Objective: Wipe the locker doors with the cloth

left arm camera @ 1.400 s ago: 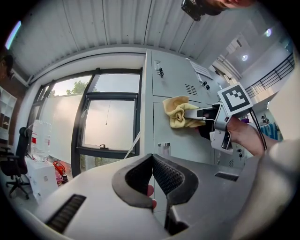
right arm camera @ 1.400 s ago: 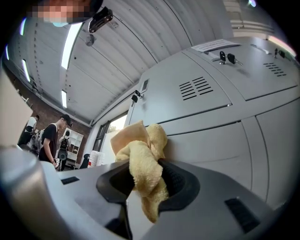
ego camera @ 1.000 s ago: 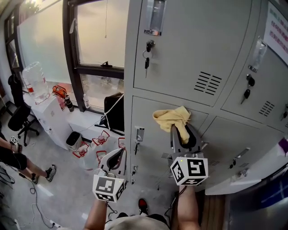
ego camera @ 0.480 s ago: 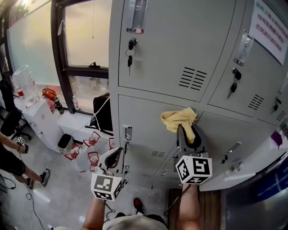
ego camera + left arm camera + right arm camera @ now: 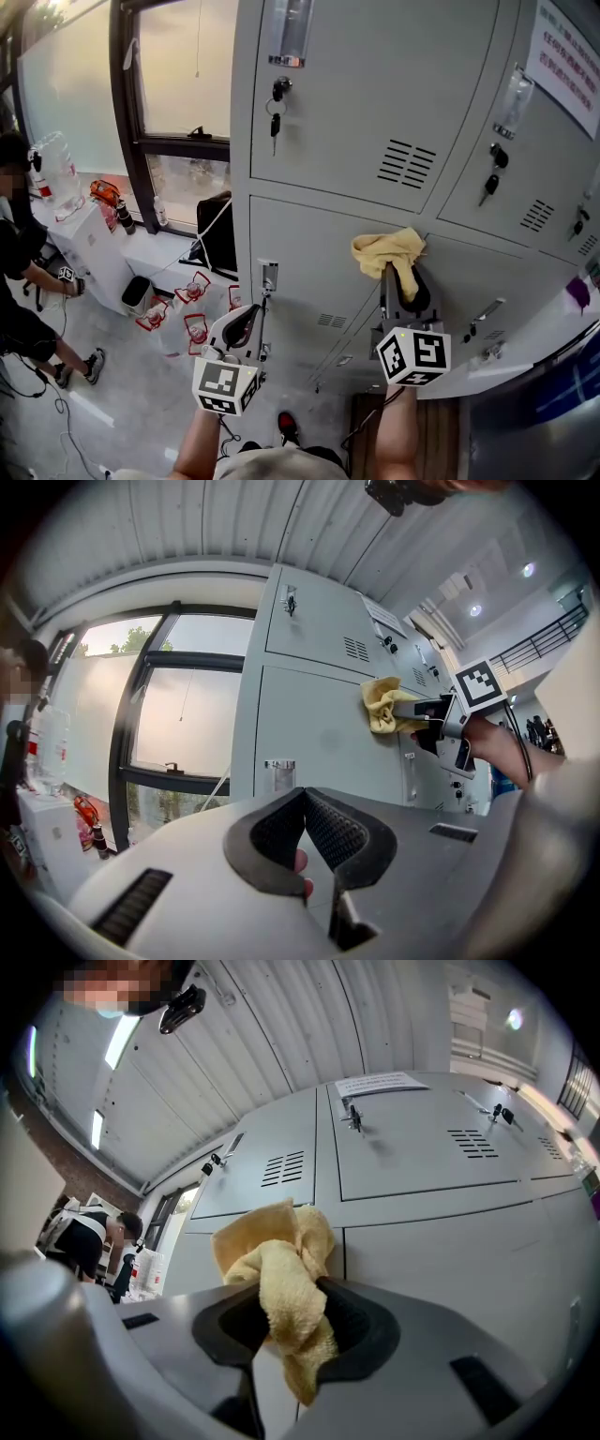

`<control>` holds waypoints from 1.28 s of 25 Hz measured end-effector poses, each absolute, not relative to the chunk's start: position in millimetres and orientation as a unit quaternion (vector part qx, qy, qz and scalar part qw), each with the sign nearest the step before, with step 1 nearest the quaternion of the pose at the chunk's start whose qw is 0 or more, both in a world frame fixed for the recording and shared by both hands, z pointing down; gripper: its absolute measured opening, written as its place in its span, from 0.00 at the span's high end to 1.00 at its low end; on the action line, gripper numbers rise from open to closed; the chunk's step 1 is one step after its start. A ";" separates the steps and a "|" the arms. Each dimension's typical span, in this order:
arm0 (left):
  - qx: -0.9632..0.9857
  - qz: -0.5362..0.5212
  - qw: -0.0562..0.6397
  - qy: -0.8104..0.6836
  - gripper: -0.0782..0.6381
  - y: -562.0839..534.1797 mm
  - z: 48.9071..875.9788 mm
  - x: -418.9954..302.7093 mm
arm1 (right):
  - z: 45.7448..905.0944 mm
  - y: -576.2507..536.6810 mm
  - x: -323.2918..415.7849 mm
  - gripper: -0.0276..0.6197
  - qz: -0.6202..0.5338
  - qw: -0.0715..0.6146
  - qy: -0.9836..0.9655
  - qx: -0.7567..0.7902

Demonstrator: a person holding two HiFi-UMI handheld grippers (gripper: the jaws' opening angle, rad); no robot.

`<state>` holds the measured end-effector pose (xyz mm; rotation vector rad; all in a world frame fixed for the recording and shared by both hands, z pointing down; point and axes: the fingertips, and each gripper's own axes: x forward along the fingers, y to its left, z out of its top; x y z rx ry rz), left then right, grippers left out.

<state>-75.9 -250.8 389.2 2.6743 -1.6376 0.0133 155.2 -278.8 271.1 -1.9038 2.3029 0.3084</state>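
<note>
Grey locker doors meet the yellow cloth, pinched lengthwise in right tongs; left tongs closed, empty.

My left gripper has its ribbed pads closed tip to tip with nothing between them. Straight ahead of it stands a grey locker door, with a small label holder just above the tips. Up and to the right of my gripper, the right gripper presses a bunched yellow cloth against the locker front, its marker cube behind it. To the left of my gripper is a dark-framed window, and a person at the far left edge.
</note>
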 end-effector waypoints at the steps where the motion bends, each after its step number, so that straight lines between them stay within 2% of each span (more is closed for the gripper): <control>1: 0.852 0.004 0.003 -0.523 0.86 -250.7 389.3 -76.8 | 271.3 -276.5 153.8 0.75 0.100 0.074 0.769 -0.626; 8: 0.848 0.008 0.004 -0.530 0.86 -251.6 389.7 -83.7 | 273.4 -245.7 125.9 0.75 0.110 0.095 0.799 -0.584; 21: 0.835 0.014 0.004 -0.551 0.86 -252.3 392.1 -102.2 | 343.8 -248.3 31.6 0.75 0.068 0.040 0.860 -0.504; 32: 0.813 0.022 0.012 -0.582 0.86 -256.0 400.3 -128.8 | 387.1 -275.7 -7.8 0.75 0.016 0.019 0.879 -0.476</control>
